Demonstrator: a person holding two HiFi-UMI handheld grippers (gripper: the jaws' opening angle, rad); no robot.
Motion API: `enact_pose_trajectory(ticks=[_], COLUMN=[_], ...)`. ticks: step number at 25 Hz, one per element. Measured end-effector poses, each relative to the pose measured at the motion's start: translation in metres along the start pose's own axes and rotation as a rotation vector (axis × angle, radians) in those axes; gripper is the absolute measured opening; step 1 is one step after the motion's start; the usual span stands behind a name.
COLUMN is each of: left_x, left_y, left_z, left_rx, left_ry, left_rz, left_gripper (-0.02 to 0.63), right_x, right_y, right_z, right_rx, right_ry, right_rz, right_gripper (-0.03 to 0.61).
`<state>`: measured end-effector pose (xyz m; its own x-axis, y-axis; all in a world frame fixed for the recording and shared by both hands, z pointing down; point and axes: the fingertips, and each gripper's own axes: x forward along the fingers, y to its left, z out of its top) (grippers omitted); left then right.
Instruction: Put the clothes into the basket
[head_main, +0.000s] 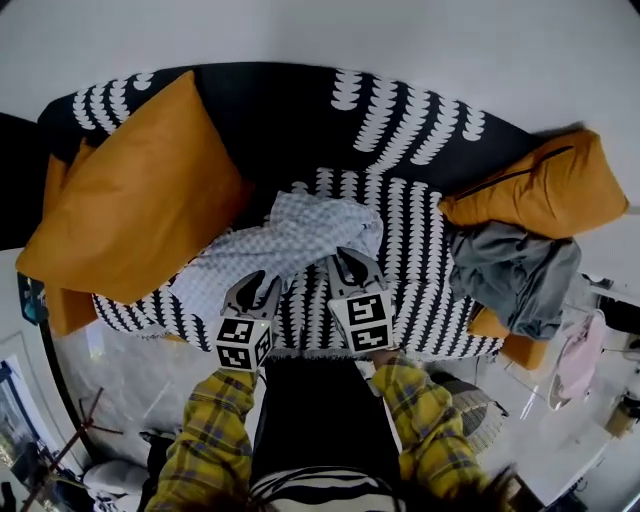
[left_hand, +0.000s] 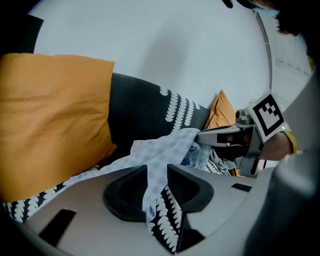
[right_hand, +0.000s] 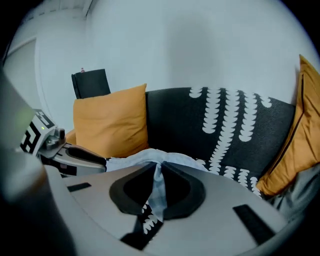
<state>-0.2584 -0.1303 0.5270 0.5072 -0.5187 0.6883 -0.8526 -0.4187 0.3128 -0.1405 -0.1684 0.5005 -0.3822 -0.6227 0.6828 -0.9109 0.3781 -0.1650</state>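
Clothes are all outside the basket so far. A pale checked cloth (head_main: 300, 235) is pinched by both the left gripper (head_main: 257, 282) and the right gripper (head_main: 352, 258) — each pair of jaws narrowed onto a fold, the rest trailing ahead of the fingertips over the sofa (head_main: 290, 120). Well right of the right fingers lies a grey garment (head_main: 515, 270), untouched. What may be the basket (head_main: 478, 408) sits behind them — not yet reached.

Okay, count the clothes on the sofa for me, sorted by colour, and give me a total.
Pale checked garment: 1
Grey garment: 1
Total: 2 on the sofa
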Motion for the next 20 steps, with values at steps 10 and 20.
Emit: enact_pose_trajectory(ticks=[10,20], left_x=[-0.035,-0.055], left_y=[-0.068,-0.151], left_z=[0.024,0.028], left_rx=[0.089,0.196], left_ry=[-0.031,-0.041], left_rz=[-0.067,-0.177], left_gripper=[0.121,0.121], right_x=[-0.122,-0.234], right_y=[-0.024,-0.058], right_z=[0.02,0.008], right_rx=[0.12,0.206], right_ry=[-0.185,-0.297], right_rz=[-0.079,-0.2], right_gripper=[0.051,0.051])
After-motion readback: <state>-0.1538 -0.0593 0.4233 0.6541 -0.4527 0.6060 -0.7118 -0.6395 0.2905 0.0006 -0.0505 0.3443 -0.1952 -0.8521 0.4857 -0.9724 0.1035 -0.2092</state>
